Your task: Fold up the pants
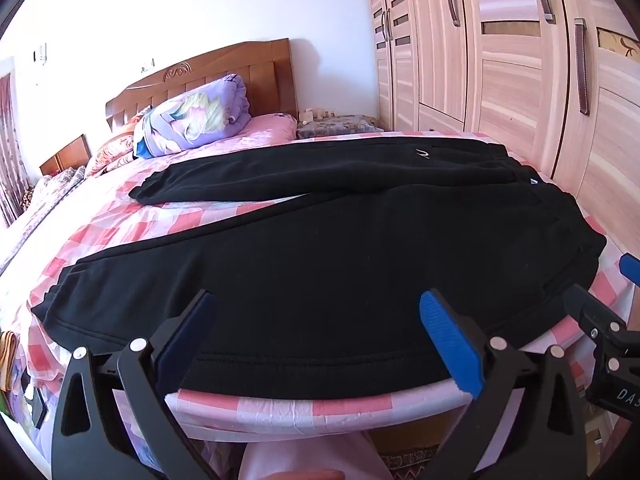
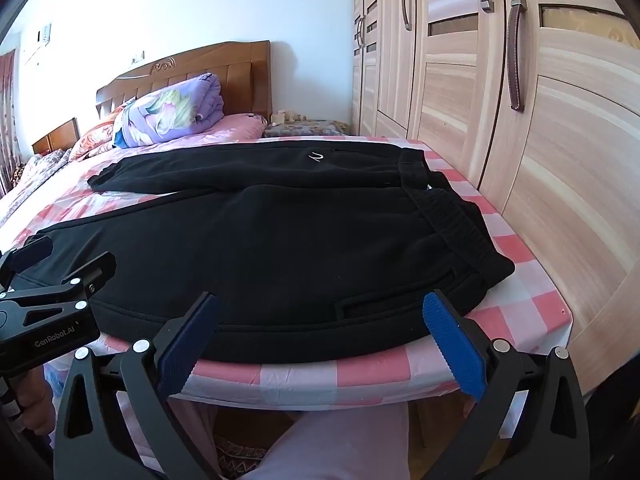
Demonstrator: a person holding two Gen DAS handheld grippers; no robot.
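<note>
The pants (image 1: 320, 248) lay spread flat on the bed (image 1: 280, 404), on its pink checked sheet, black and unfolded. Their long axis ran across both views: waistband (image 2: 444, 216) to the right, toward the wardrobe (image 2: 540, 140), and cuffs to the left, toward the open side of the bed. The two legs split in a shallow V, the near leg lying along the bed's front edge and the far leg (image 1: 304, 172) angled off toward the headboard (image 1: 208, 76).

Both grippers hovered just off that front edge, pointing over the near leg's seam. The left gripper (image 1: 320, 344) had its fingers spread wide with nothing between them; it sat over the middle-to-cuff stretch of the near leg. The right gripper (image 2: 324, 344) was likewise splayed and empty, and it sat nearer the waist, with a pocket opening (image 2: 396, 300) just ahead of its right finger. Neither touched the cloth as far as could be seen.

Judged from this layout, no fold had been made. The likely first fold would bring one leg over the other, and since the near leg's edge lay straight ahead of both pairs of fingers, each could pinch it where it was: right near the hip, left toward the knee or cuff. The lift would then go away from the person, across the pants' short axis, onto the far leg.
</note>
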